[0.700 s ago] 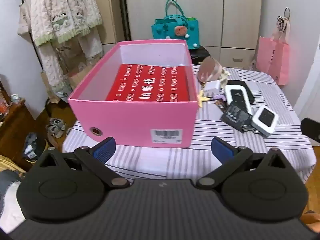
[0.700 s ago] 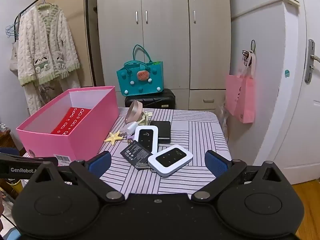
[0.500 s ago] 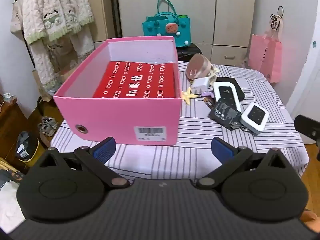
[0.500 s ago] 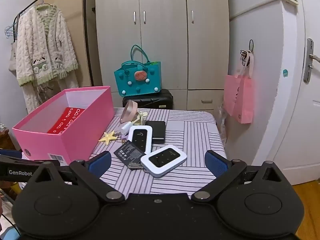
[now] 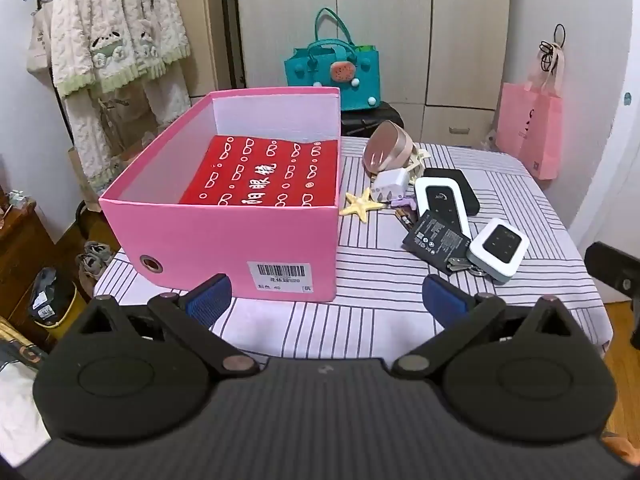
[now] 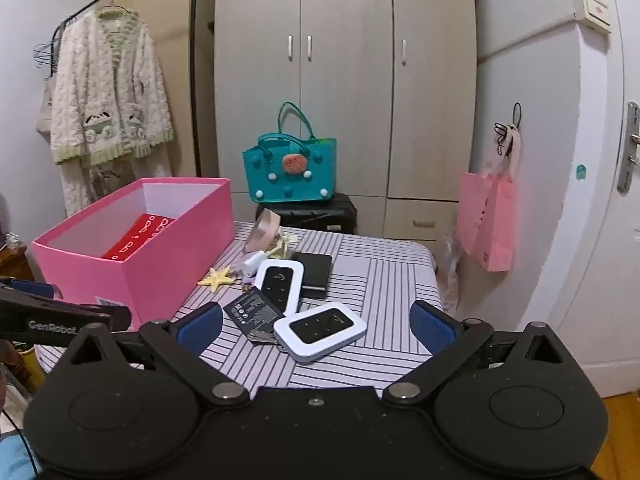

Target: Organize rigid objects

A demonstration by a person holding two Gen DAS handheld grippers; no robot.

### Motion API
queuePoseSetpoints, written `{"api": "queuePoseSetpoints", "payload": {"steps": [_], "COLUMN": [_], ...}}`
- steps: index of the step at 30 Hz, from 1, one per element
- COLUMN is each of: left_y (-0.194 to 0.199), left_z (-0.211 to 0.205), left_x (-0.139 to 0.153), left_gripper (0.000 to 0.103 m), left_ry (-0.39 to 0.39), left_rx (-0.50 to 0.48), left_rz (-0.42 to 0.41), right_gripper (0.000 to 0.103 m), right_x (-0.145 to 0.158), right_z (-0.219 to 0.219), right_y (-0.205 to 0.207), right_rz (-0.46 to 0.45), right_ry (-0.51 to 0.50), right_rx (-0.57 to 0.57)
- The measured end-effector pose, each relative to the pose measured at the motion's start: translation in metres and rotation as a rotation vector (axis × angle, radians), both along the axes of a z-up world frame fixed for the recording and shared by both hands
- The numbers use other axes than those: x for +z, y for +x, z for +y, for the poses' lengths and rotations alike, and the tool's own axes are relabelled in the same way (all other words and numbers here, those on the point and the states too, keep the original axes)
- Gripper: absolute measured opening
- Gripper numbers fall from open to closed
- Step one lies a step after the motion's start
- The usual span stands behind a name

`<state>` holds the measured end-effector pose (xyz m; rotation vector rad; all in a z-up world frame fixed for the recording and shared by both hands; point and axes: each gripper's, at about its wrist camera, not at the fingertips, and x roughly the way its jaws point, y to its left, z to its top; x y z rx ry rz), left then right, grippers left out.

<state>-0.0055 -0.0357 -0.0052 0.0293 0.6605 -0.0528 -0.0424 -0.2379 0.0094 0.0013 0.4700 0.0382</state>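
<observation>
A pink box (image 5: 224,236) (image 6: 168,264) with a red packet (image 5: 264,176) inside stands on the striped table (image 5: 380,292). To its right lies a cluster: a yellow starfish (image 5: 362,208), a white charger (image 5: 390,184), a pink round case (image 5: 386,152), two white pocket routers (image 5: 496,248) (image 5: 440,204), a black battery (image 5: 436,242) and a black power bank (image 5: 460,184). My left gripper (image 5: 326,300) is open and empty before the box's front wall. My right gripper (image 6: 316,326) is open and empty, just short of the nearest router (image 6: 320,330).
A teal bag (image 6: 290,176) sits on a black case beyond the table. A pink paper bag (image 6: 486,224) hangs on the right wall. A cardigan (image 6: 108,100) hangs at left. The table's front edge lies under both grippers.
Both grippers have pulled back and risen slightly from the table; the box and cluster look smaller and farther. Both stay open. Nothing on the table has moved.
</observation>
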Motion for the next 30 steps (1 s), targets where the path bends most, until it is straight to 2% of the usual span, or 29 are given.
{"api": "queuePoseSetpoints", "payload": {"steps": [9,16,30], "left_y": [-0.005,-0.005,-0.003], "left_z": [0.012,0.012,0.012], "left_x": [-0.002,-0.004,-0.008], "left_gripper": [0.103,0.103,0.103], "left_ry": [-0.056,-0.013,0.004], "left_rx": [0.028,0.027,0.028], "left_rz": [-0.035,-0.027,-0.019], "right_gripper": [0.101,0.101,0.101], "right_x": [-0.002,-0.006,-0.006], "right_z": [0.001,0.001,0.001], "right_y": [0.003,0.005,0.005], "right_rz": [0.010,0.023,0.024], "right_ry": [0.005,0.008,0.002], "right_rx": [0.004,-0.001,-0.001]}}
